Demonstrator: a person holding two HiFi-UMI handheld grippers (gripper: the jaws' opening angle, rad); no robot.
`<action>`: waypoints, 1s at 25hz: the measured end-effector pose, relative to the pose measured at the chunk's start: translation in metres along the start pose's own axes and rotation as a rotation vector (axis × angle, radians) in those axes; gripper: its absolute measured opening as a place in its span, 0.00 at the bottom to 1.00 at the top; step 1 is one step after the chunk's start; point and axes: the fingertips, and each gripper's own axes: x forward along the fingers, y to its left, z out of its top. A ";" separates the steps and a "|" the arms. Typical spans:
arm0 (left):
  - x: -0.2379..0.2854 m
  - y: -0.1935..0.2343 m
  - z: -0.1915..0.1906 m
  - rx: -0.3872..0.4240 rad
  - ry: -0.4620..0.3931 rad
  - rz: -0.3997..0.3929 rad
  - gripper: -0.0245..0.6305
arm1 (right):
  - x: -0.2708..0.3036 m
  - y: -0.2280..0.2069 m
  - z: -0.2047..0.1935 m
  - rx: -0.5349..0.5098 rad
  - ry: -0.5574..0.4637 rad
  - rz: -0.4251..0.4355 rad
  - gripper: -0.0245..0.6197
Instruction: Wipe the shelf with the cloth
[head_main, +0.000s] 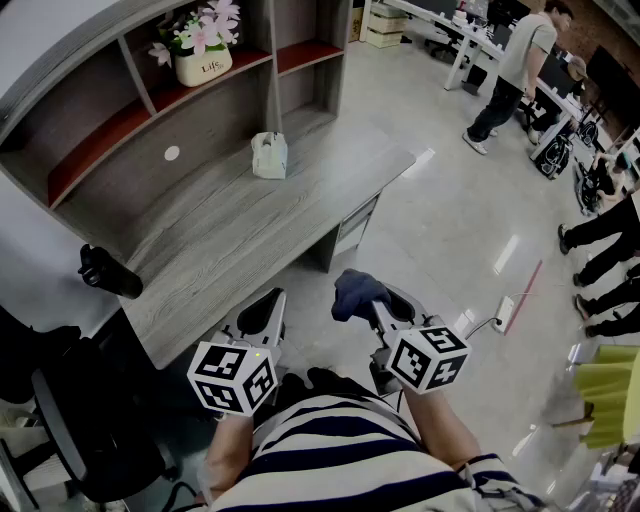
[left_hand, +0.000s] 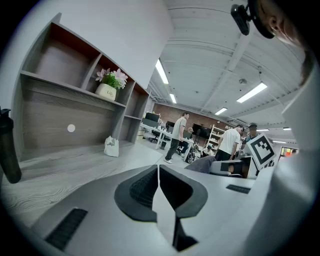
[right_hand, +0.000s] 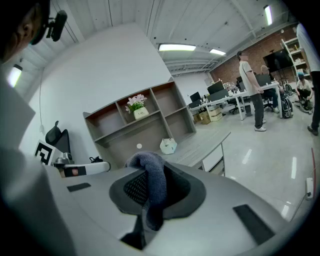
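While the right hand-held gripper (right_hand: 154, 189) pinches the dark cloth (right_hand: 151, 170) just off the grey counter (head_main: 240, 230), the left hand-held gripper (left_hand: 158, 182) is pressed together and empty, the shelf (head_main: 110, 130) beyond bears a flower pot (head_main: 203, 65), and people (head_main: 510, 70) stand on the glossy floor (head_main: 450, 220).

The left gripper (head_main: 262, 312) is held low in front of the torso, its jaws pressed together with nothing between them. Its marker cube (head_main: 233, 376) sits behind the fingers, toward the person's left forearm (head_main: 229, 452). The right gripper (head_main: 386, 306) is level with it and just beside its fingers, pointing the same way forward. Its jaws are clamped on a dark blue-grey cloth (right_hand: 152, 172), which bunches above the fingertips and hangs down between the pads. The right forearm (head_main: 447, 428) comes out of a striped sleeve (head_main: 492, 482) close behind that gripper's own cube (head_main: 428, 355).
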 end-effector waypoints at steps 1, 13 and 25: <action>0.003 -0.001 0.001 -0.001 -0.002 0.002 0.07 | 0.000 -0.003 0.001 0.000 0.000 0.000 0.12; 0.041 -0.015 0.009 -0.048 -0.028 0.015 0.07 | 0.008 -0.041 0.017 0.016 0.001 0.041 0.12; 0.052 -0.021 0.001 -0.059 -0.013 0.085 0.07 | 0.017 -0.064 0.013 0.048 0.033 0.095 0.12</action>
